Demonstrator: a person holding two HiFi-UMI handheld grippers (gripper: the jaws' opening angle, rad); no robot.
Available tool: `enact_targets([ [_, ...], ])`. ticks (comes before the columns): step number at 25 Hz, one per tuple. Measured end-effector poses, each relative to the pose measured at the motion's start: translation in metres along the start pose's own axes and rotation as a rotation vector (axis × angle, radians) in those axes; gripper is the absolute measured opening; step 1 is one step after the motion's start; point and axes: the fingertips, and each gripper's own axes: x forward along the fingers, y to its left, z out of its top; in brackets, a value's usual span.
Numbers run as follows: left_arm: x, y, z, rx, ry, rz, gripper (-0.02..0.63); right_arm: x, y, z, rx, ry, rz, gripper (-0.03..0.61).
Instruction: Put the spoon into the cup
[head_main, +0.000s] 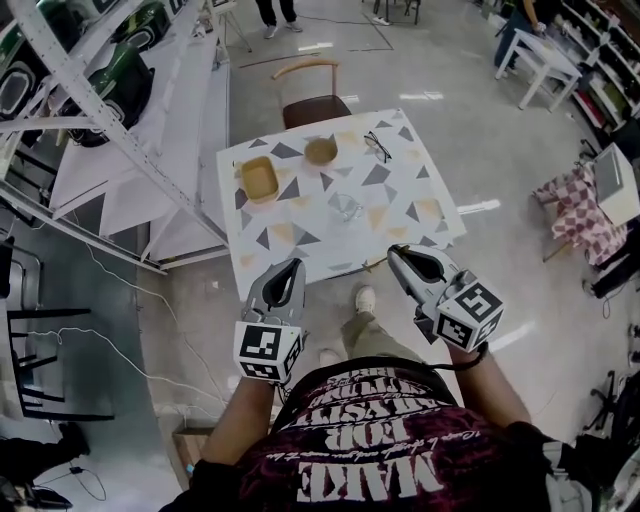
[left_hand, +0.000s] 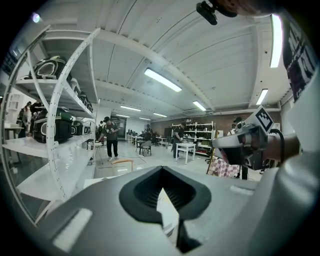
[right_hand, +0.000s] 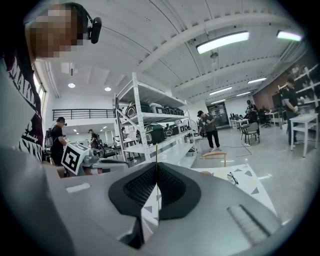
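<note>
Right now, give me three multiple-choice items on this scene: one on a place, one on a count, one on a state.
1. In the head view, where do the eyeglasses lie?
A. on the table, right of the round wooden bowl
B. inside the square wooden tray
C. stacked on top of the round wooden bowl

2. How many wooden dishes stand on the table?
A. one
B. two
C. four

3. How do the jaws of the right gripper stand?
A. wide apart
B. closed on the eyeglasses
C. closed together with nothing between them

Answers:
1 A: the eyeglasses rest on bare tabletop beside the round wooden bowl.
2 B: only the round wooden bowl and the square wooden tray are there.
3 C: the right gripper view shows the pads meeting at the tip, empty.
</note>
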Motion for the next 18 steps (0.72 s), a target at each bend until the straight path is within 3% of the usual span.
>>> enact_targets([
  [10,0.039,0.035,0.005,-0.003,0.032,0.090,0.000,0.055,-0.042,0.008,0.027,0.015,0.095,0.032],
  [18,0.082,0.054,0.017,-0.005,0.025,0.108,0.000,0.087,-0.076,0.022,0.019,0.031,0.131,0.031],
])
